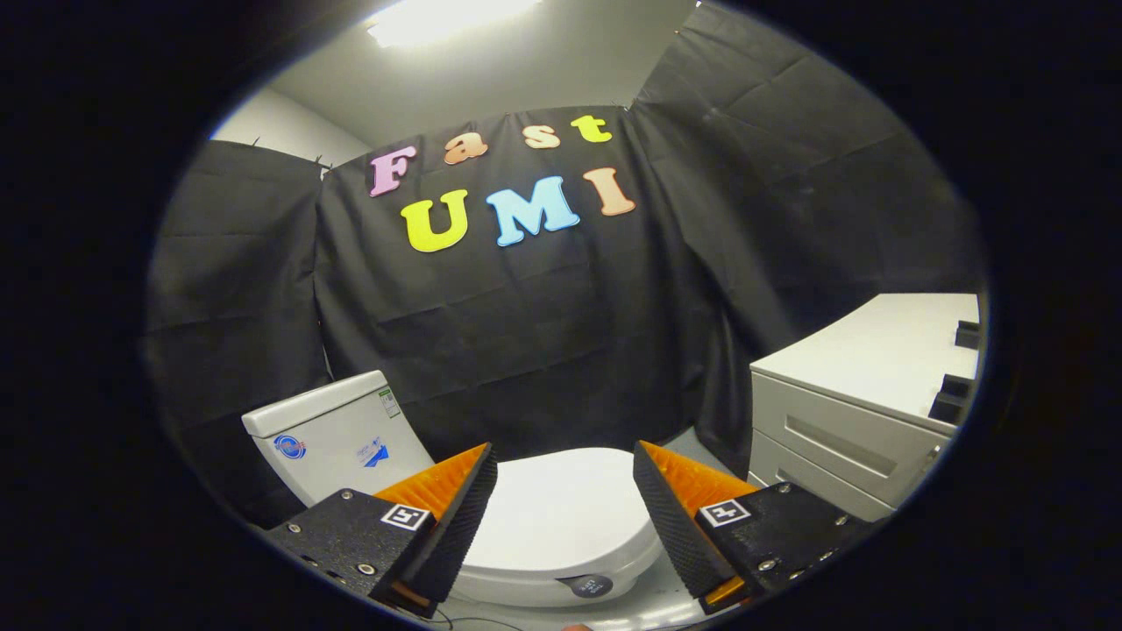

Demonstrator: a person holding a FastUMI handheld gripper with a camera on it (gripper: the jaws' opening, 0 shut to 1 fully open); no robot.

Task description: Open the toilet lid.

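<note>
White toilet lid (561, 517) and tank (337, 434), pale grey drawer cabinet (841, 421), black cloth wall (543, 333).

Lit from above by a ceiling light (447, 19), blown out to a white glare. Even, fairly bright on the toilet lid (561, 517) and the white cabinet (868, 368); dim on the black cloth wall (543, 324), folds barely showing. Strong fisheye bending toward the rim, straight edges curved. Sharp at centre, gripper (565, 464) fingers spread apart, slightly soft up close.
</note>
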